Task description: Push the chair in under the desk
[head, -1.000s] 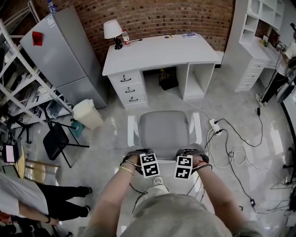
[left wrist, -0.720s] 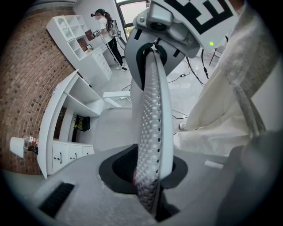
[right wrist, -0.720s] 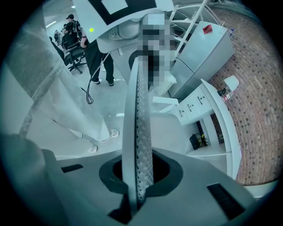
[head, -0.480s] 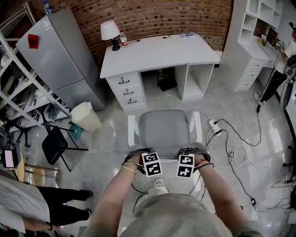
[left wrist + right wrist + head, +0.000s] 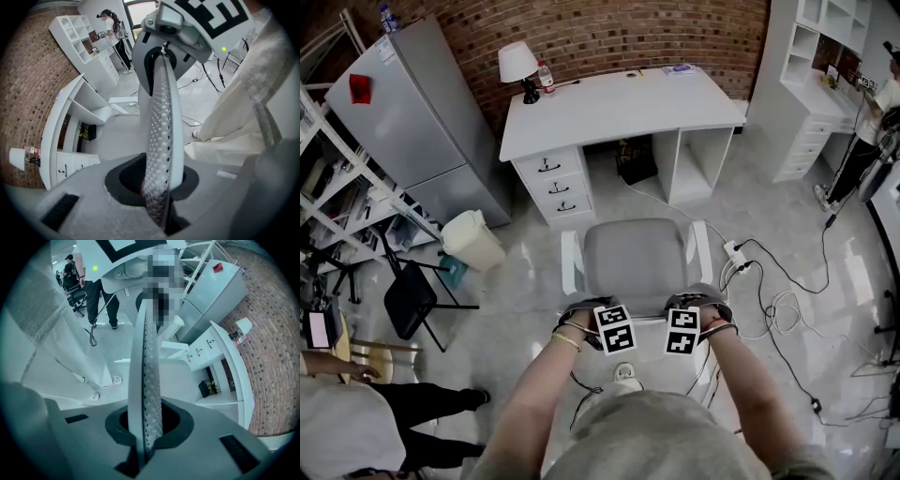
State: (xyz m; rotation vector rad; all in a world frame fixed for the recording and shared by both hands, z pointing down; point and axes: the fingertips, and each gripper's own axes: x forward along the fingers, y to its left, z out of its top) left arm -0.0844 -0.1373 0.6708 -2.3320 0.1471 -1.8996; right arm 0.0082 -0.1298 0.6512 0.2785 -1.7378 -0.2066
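Observation:
A grey chair [image 5: 636,258] with white armrests faces the white desk [image 5: 619,103], a short way back from its knee opening. My left gripper [image 5: 589,319] is shut on the left part of the backrest's top edge. My right gripper [image 5: 697,307] is shut on the right part of that edge. In the left gripper view, the mesh backrest with its white rim [image 5: 161,131] runs straight out from between the jaws of the left gripper [image 5: 157,185]. The right gripper view shows the same rim [image 5: 143,357] clamped in the right gripper [image 5: 145,425].
A black bag [image 5: 639,161] sits in the desk's knee opening. A power strip with loose cables [image 5: 739,258] lies on the floor right of the chair. A bin [image 5: 473,239], a black folding chair [image 5: 412,295] and a fridge [image 5: 422,112] stand at the left. A lamp [image 5: 516,66] is on the desk.
The chair and both grippers have crept a little closer to the desk. Both grips on the backrest are unchanged.

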